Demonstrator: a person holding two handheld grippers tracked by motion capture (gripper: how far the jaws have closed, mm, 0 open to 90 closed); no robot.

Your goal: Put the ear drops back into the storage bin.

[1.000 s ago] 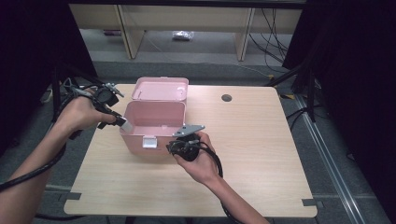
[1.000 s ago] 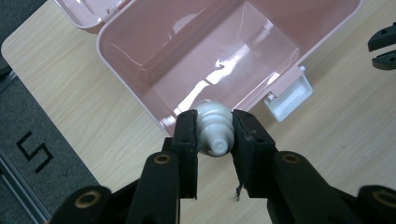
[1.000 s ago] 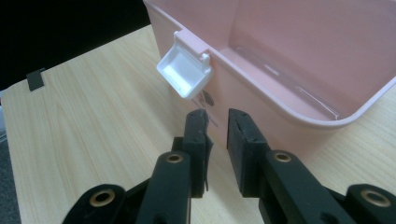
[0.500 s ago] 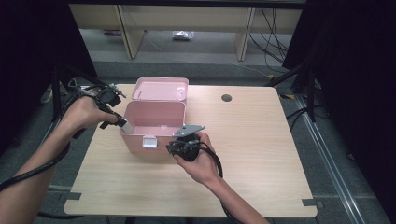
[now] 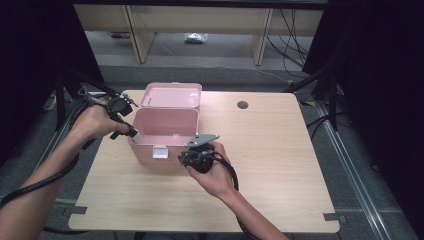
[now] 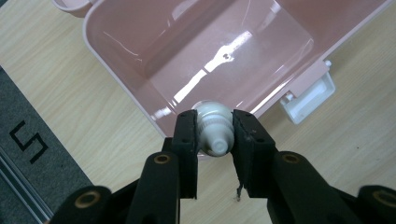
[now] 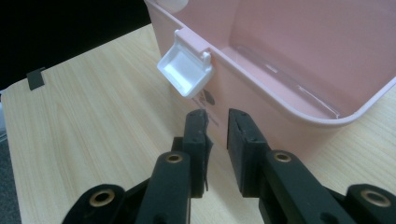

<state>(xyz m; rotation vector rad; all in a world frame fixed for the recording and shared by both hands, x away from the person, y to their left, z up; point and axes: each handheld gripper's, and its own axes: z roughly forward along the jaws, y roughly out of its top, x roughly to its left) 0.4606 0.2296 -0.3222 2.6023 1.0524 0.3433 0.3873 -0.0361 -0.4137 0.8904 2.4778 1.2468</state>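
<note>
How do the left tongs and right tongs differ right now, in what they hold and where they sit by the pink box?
The left tongs are shut on a small white cap-like piece over the open pink box's left rim; the right tongs hold nothing, a bare gap between them. The left tongs look down into the box; the right tongs sit low outside its front wall, near the white latch. Both are black and hand-held.

box (image 6: 140, 42): I see glossy pink plastic, smooth, catching glare inside
latch (image 7: 186, 70): white plastic, smooth, slight sheen
tube (image 6: 213, 125): white plastic, ridged cap
table (image 5: 280, 150): pale wood-grain top, matt
jaws: matt black plastic, brass-coloured rivets
</note>
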